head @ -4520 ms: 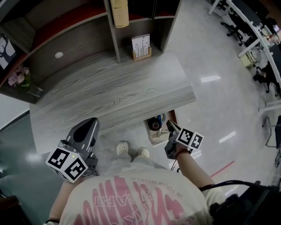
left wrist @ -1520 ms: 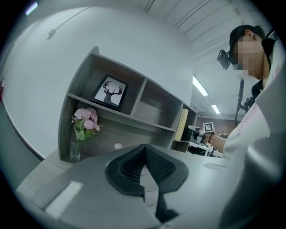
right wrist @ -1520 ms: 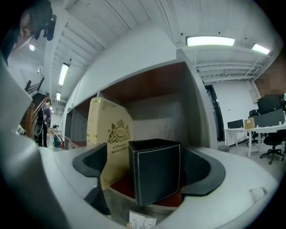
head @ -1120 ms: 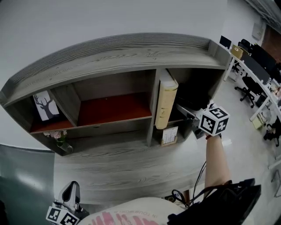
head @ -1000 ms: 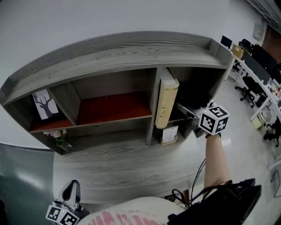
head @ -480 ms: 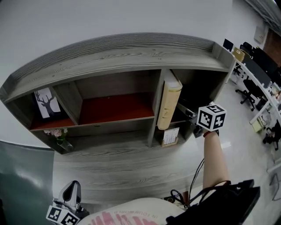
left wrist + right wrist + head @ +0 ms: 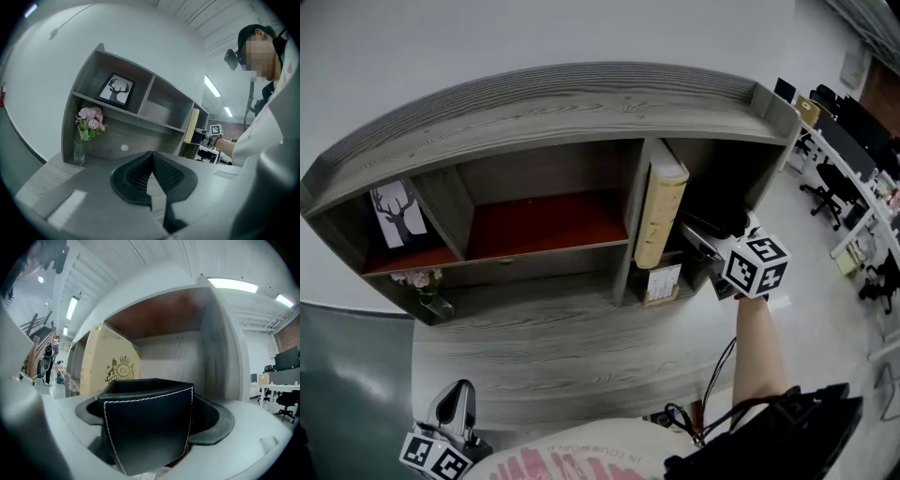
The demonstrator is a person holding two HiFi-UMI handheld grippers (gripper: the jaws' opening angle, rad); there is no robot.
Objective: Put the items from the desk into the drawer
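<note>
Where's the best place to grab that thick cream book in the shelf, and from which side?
Pinch the cream book across its thickness at its front edge, coming level from the front. It stands upright beside the divider, under the shelf top, so probably only that edge leaves room for a pinch.

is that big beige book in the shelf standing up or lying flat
Standing up. The beige book stands on end in the shelf unit, right beside the vertical divider, its long side running top to bottom.

The desk (image 7: pixel 581 352) is matt grey wood grain. The black box (image 7: pixel 147 423) is smooth, probably leather, with white stitching. The vase (image 7: pixel 78 153) is clear glass; the book (image 7: pixel 661 216) has a matt cover.
</note>
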